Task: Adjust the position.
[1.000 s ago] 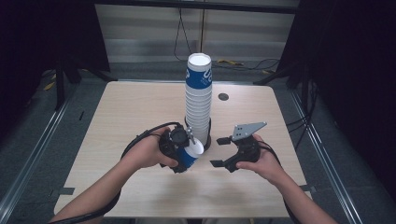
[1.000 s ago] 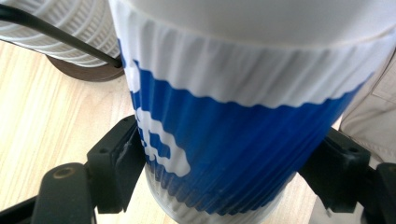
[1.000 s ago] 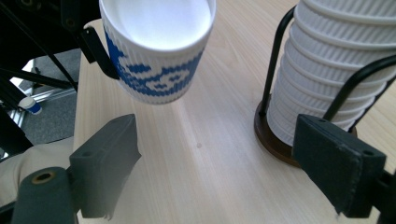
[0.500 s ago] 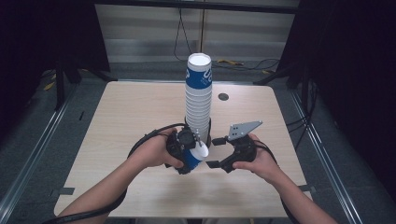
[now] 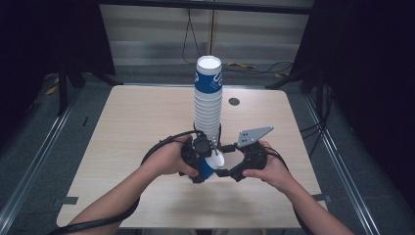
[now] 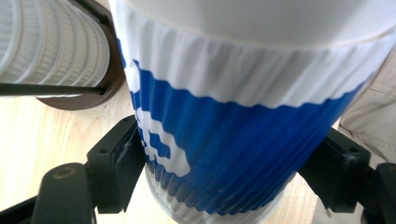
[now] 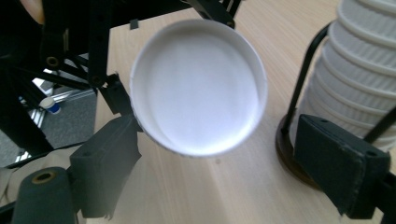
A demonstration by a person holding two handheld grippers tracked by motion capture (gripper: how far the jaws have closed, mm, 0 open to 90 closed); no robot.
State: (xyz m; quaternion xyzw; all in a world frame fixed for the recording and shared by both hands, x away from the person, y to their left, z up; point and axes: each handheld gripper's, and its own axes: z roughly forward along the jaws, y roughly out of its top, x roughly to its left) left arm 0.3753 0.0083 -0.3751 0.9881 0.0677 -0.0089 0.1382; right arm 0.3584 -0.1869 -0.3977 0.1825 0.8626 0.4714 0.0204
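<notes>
My left gripper is shut on a blue and white ribbed paper cup, which lies tilted above the table's near middle. In the left gripper view the cup sits between the two black jaws, their pads against its sides. Its white round end faces my right gripper. That gripper stands open, its pads on either side of the cup's end and apart from it. Just behind stands a tall stack of cups in a wire holder.
The holder's brown base and black upright rods stand close to my right gripper's right pad. A small dark disc is set in the wooden table at the back. Cables trail from both grippers.
Both hands have drawn slightly closer together. The cup in my left gripper now sits nearer the right gripper's jaws.
</notes>
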